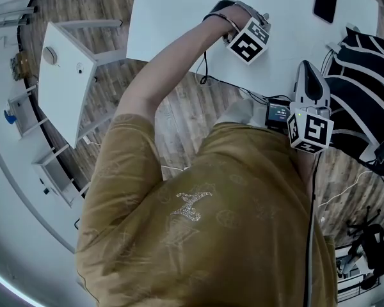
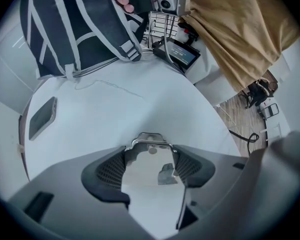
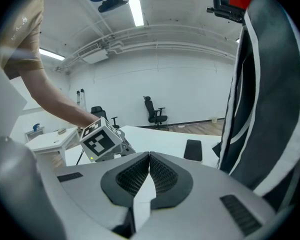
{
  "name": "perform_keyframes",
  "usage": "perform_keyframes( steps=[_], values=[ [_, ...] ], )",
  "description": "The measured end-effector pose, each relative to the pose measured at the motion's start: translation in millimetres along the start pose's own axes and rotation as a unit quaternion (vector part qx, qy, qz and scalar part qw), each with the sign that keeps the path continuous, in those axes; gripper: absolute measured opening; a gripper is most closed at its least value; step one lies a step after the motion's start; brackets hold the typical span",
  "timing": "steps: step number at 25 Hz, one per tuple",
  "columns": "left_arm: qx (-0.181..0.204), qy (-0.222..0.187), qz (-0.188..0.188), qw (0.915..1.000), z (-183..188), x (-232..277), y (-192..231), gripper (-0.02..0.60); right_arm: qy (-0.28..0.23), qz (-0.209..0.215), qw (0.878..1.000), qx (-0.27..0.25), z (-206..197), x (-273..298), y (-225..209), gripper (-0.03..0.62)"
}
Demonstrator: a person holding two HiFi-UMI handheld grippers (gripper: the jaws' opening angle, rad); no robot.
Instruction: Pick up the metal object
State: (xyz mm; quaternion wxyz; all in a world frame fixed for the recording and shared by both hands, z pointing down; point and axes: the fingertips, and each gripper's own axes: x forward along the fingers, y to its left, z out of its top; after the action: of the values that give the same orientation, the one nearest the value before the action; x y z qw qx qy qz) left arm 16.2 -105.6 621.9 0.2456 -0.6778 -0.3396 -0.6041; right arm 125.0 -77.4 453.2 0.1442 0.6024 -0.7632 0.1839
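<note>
A shiny metal object (image 2: 151, 159), a flat reflective piece with a curved top rim, sits between the pads of my left gripper (image 2: 150, 165) just over the white table (image 2: 115, 109). Both of its sides meet the ribbed pads, so the jaws are shut on it. In the head view the left gripper (image 1: 262, 23) reaches out over the table at arm's length, and the metal object is hidden there. My right gripper (image 3: 149, 176) is shut with nothing between its pads. It is held up beside the person's body (image 1: 307, 68), next to the striped bag.
A dark phone (image 2: 42, 117) lies flat on the table's far side. A black-and-white striped backpack (image 1: 365, 88) rests at the table's right edge. A small device with a lit screen (image 1: 278, 112) and cables hang at the near edge. A white side table (image 1: 64, 75) stands left.
</note>
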Motion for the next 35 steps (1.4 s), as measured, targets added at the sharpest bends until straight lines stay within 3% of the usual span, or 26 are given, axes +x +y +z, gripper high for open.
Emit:
perform_keyframes(
  steps=[4, 9, 19, 25, 35],
  values=[
    [-0.005, -0.006, 0.007, 0.9999, 0.5, -1.6, -1.0, 0.295, 0.037, -0.003, 0.999, 0.005, -13.8, 7.6, -4.8, 0.011],
    [-0.018, -0.02, 0.02, 0.9994, 5.5, -5.6, -1.2, 0.295, 0.043, 0.003, 0.999, 0.004, -17.4, 8.5, -2.7, 0.011],
    [-0.091, -0.072, 0.085, 0.9896, 14.1, -31.6, 1.5, 0.295, 0.036, 0.006, 0.999, -0.001, -14.1, 3.3, -3.6, 0.011],
    [-0.155, -0.121, 0.15, 0.9688, 18.8, -61.2, 2.1, 0.295, 0.027, 0.009, 1.0, -0.006, -7.6, 1.1, -2.6, 0.011],
    [-0.245, -0.18, 0.251, 0.9191, 17.7, -111.9, -4.5, 0.295, 0.003, 0.013, 1.0, -0.018, 8.8, -2.6, 2.2, 0.011]
  ],
)
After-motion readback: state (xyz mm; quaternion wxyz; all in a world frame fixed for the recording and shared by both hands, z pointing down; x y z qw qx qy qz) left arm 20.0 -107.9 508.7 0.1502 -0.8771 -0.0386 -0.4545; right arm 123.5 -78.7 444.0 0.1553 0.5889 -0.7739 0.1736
